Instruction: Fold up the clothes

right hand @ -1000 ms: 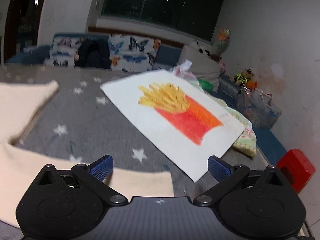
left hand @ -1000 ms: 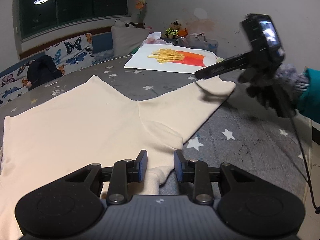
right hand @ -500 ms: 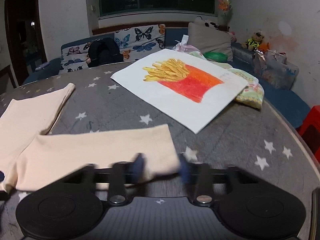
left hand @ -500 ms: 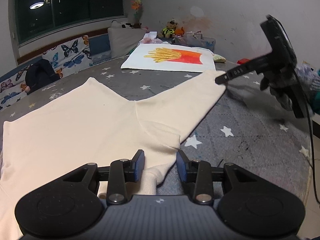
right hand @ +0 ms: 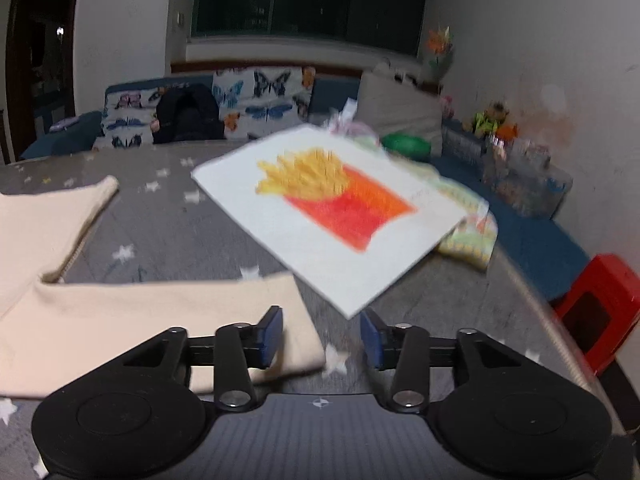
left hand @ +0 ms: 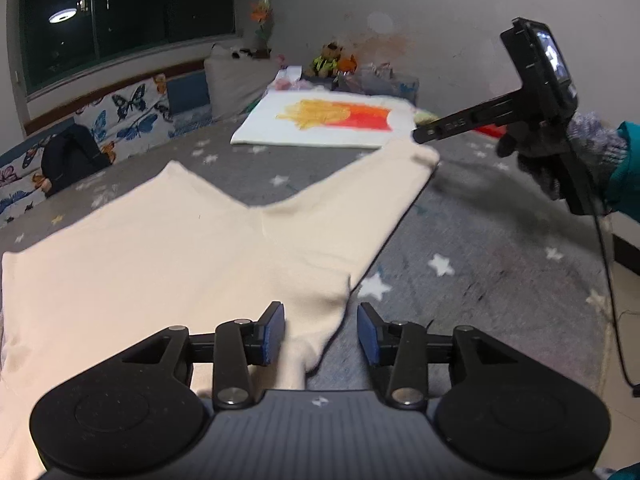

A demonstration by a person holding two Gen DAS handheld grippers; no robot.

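Note:
A cream long-sleeved garment (left hand: 168,240) lies spread flat on the grey star-patterned bed (left hand: 480,240). My left gripper (left hand: 320,330) is open, its blue pads either side of a fold of the garment's near edge. One sleeve (left hand: 372,184) stretches away to the right. My right gripper (right hand: 322,336) is open, low over that sleeve's cuff (right hand: 288,320), which lies by its left pad. In the left wrist view the right gripper (left hand: 424,133) hovers just above the cuff, held by a gloved hand.
A white shirt with a french-fries print (right hand: 336,208) lies folded beyond the sleeve. Behind it are a patterned cloth (right hand: 472,236), pillows, toys and a butterfly cushion (right hand: 264,100). A red stool (right hand: 596,312) stands beside the bed's right edge.
The right gripper closed from wide open to a narrower gap and dropped toward the sleeve cuff. The left gripper's pads opened slightly around the garment's edge.

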